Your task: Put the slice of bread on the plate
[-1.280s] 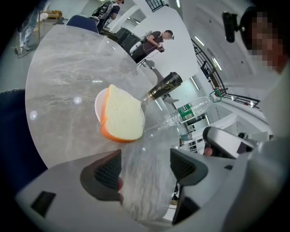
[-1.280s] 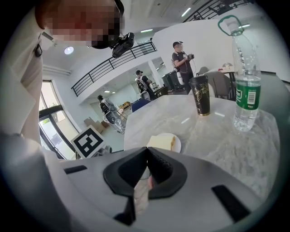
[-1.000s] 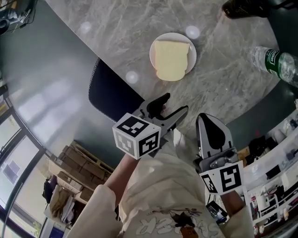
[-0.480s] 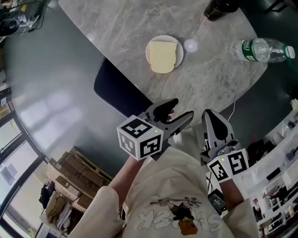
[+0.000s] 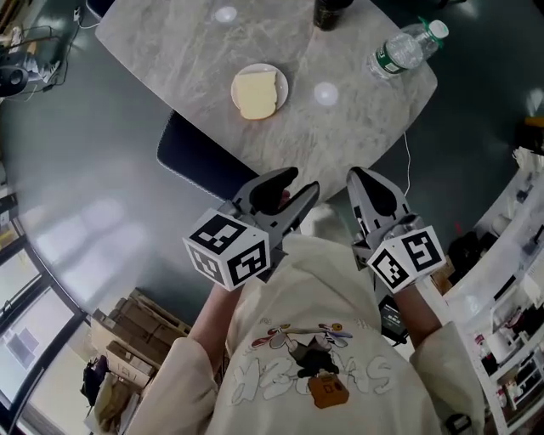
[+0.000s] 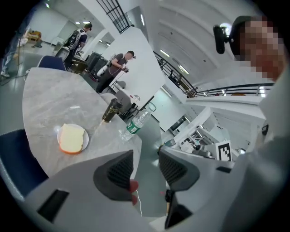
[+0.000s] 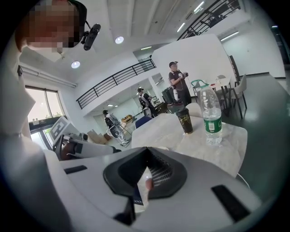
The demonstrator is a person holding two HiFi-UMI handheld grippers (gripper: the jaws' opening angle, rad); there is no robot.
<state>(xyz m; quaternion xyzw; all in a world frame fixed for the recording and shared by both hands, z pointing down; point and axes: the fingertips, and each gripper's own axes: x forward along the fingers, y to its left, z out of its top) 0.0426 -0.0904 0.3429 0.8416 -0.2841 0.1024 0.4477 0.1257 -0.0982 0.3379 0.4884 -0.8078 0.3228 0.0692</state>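
Note:
A pale slice of bread (image 5: 257,93) lies on a small white plate (image 5: 281,82) on the grey marble table (image 5: 170,51). The left gripper view shows the bread (image 6: 71,137) on the plate (image 6: 84,143) at the lower left. Both grippers hang in front of my chest, well short of the table. My left gripper (image 5: 297,183) has a gap between its jaws, which are closing with nothing between them (image 6: 146,161). My right gripper (image 5: 359,177) is shut and empty, its tips meeting (image 7: 146,152).
A clear water bottle (image 5: 399,51) lies near the table's right edge and a dark cup (image 5: 331,12) stands at the far edge. A dark blue chair (image 5: 200,161) is tucked at the near edge. Several people stand in the background.
Both grippers have risen and drawn back from the table, which now looks smaller and farther. The left jaws have narrowed. The bread has stayed on the plate.

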